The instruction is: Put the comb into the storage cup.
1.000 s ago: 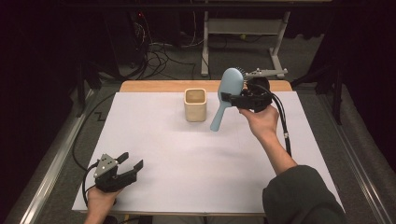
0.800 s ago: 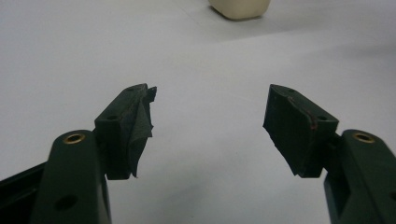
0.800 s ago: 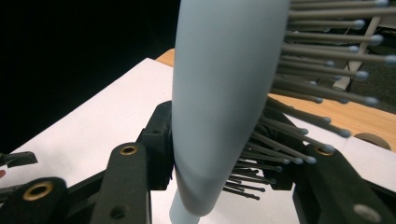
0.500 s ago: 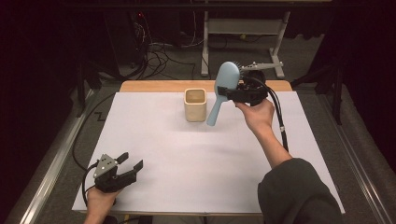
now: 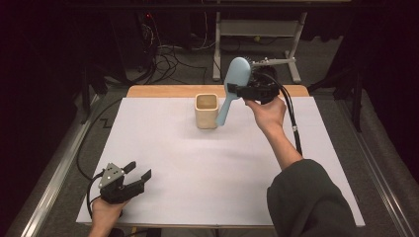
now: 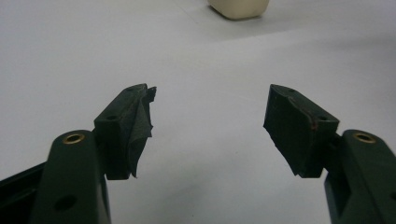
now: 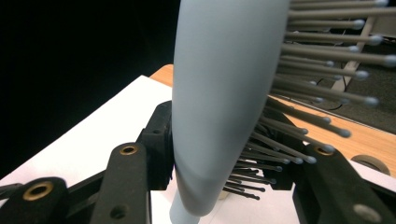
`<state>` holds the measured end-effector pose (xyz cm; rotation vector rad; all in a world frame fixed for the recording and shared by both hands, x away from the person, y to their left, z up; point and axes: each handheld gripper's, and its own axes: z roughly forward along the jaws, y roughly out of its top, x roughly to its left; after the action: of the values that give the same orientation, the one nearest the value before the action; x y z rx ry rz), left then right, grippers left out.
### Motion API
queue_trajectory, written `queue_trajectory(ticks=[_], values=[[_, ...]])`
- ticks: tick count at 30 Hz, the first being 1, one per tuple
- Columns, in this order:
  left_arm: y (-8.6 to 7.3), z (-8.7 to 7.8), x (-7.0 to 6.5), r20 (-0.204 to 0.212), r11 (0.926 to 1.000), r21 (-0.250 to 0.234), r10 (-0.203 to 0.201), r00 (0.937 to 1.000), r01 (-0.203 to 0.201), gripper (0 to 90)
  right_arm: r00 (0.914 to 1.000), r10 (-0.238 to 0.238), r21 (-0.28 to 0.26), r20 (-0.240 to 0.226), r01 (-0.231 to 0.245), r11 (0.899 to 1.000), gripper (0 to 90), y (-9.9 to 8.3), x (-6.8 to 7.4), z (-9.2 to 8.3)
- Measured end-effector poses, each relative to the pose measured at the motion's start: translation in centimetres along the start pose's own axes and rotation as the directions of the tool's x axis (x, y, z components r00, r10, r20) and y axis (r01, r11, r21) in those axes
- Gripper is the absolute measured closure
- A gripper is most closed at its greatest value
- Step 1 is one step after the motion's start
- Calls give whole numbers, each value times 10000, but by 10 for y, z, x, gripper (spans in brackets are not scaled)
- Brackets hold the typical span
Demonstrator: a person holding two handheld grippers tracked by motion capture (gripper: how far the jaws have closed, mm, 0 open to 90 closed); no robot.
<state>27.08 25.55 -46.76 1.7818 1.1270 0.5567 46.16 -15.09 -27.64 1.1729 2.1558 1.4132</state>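
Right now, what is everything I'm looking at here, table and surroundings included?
Hairbrush: one, light blue, held in the air beside the cup, handle pointing down, bristles facing the gripper.
Cup: one, cream, squarish, upright on the far middle of the sheet.
White sheet: one, covering most of the table.
Table: one, light wood edge showing at the far side.
Cables: several, dark, on the floor behind the table.
Metal stand: one, grey, behind the table.
Left gripper: one, black, jaws open, resting at the near left of the sheet.
Right gripper: one, black, shut on the hairbrush.
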Motion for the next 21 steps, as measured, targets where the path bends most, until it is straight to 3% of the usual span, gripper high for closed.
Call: queue_trajectory(ticks=[21], values=[[0,0,1,7,9999,-24,-116,9999,116,322,9996,-27,-117,293,31,9999,542,19,0,11]])
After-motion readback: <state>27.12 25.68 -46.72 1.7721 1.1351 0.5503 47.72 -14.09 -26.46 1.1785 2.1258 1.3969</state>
